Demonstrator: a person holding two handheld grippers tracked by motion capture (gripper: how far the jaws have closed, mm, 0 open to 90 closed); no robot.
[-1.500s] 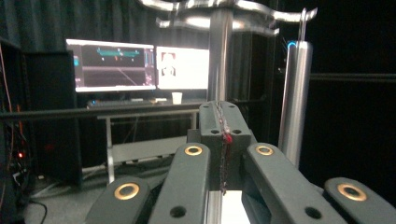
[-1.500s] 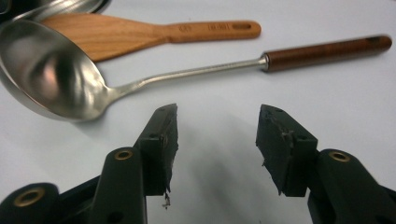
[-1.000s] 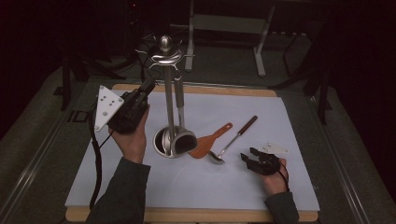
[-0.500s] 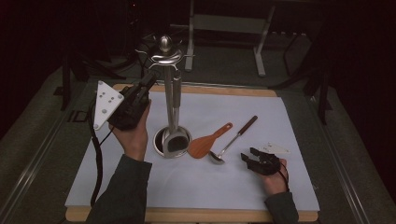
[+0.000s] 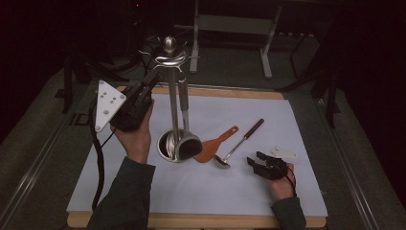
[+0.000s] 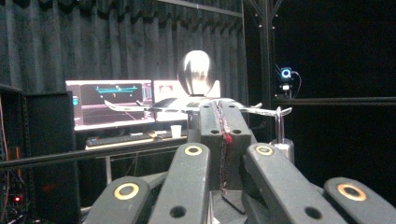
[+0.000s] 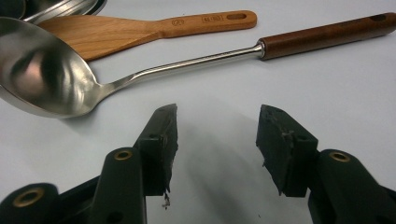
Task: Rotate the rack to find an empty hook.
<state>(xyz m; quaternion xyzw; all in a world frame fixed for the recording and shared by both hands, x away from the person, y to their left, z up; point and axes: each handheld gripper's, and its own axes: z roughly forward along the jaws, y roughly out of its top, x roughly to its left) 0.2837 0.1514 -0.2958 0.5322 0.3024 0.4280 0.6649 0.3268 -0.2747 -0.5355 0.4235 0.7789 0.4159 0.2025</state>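
A steel utensil stand [image 5: 171, 96] rises from a round base on the white mat [image 5: 225, 191]. A dark-headed utensil [image 5: 186, 143] hangs from one of its hooks. My left gripper [image 5: 153, 80] is held high, its shut jaws pointing at the stand's top. In the left gripper view my left gripper [image 6: 222, 109] has its tips closed together just in front of the stand's knob [image 6: 196, 72], with nothing seen between them. A wooden spatula [image 5: 218, 145] and a steel ladle [image 5: 238, 144] lie right of the base. My right gripper [image 5: 258, 162] rests open on the mat near the ladle's bowl [image 7: 42, 74].
A small white card [image 5: 283, 152] lies on the mat just beyond the right hand. A hung utensil's handle [image 6: 279, 133] shows right of the left jaws. Monitors [image 6: 112, 100] glow behind the stand. Dark frames and table legs stand past the far edge.
My left gripper has edged slightly up and toward the stand's top. The right gripper and the utensils on the mat have not moved.
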